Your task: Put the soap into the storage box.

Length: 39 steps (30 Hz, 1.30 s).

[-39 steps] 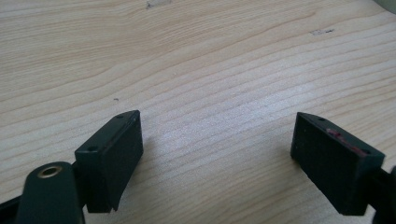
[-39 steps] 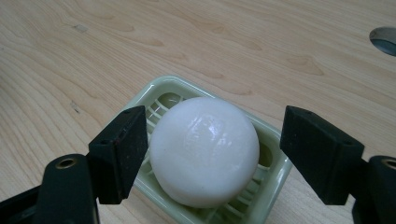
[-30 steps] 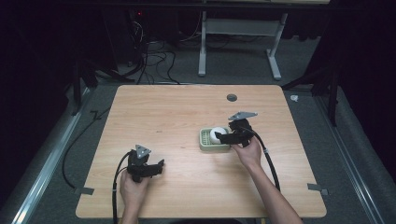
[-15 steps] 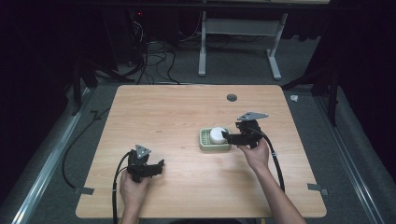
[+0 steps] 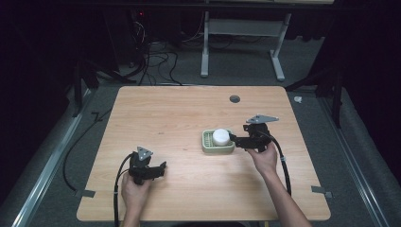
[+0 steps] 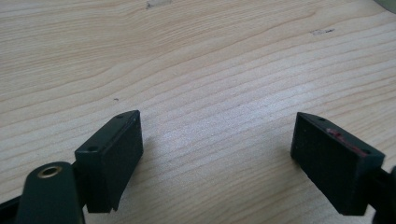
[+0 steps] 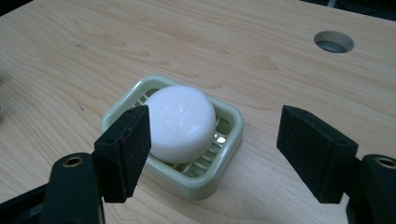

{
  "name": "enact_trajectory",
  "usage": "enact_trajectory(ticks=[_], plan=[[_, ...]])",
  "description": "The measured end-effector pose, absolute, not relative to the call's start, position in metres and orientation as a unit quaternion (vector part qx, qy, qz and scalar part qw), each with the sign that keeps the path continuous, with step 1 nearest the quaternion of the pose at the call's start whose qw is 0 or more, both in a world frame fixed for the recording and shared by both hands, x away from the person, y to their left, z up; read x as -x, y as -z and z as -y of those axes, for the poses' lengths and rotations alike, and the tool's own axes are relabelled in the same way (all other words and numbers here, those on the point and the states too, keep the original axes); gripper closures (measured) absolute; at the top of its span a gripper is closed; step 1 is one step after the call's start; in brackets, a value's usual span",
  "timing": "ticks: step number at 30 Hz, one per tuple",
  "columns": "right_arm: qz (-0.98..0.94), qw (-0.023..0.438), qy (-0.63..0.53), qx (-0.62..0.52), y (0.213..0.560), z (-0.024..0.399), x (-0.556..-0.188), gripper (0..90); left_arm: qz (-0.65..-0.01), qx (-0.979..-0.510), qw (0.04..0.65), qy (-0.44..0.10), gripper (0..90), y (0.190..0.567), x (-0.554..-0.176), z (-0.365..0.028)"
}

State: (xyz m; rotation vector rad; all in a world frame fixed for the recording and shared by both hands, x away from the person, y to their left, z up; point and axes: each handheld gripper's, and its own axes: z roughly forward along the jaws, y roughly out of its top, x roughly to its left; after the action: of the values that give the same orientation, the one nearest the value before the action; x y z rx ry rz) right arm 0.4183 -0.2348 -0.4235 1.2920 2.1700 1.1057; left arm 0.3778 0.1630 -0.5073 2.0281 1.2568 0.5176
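A round white bar of soap (image 5: 220, 136) (image 7: 182, 121) lies in a pale green slatted soap dish (image 5: 206, 147) (image 7: 233, 126) right of the table's middle. My right gripper (image 5: 235, 141) (image 7: 214, 112) hovers just right of the dish and points at it. Its jaws have just been closing a little but still stand open, with nothing between them and the soap lying ahead of the pads. My left gripper (image 5: 161, 168) (image 6: 218, 116) rests low near the front left of the table, open over bare wood.
The wooden table (image 5: 156, 113) has a round cable hole (image 5: 234, 99) (image 7: 333, 41) at its back right. Cables trail from both grippers toward the front edge. Beyond the table are a dark floor, loose cables and a white desk frame (image 5: 241, 42).
My right gripper has drawn back to the right, off the dish, leaving the soap lying uncovered in it. The left gripper has stayed put.
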Motion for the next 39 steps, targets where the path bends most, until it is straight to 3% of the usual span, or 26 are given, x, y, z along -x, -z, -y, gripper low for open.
enact_trajectory(ticks=[39], plan=[[-0.747,0.206,-0.412,-0.479,0.422,0.269,-0.385,27.1,-0.483,-0.780,0.343,-0.199,17.2,0.507,-0.378,-0.163]])
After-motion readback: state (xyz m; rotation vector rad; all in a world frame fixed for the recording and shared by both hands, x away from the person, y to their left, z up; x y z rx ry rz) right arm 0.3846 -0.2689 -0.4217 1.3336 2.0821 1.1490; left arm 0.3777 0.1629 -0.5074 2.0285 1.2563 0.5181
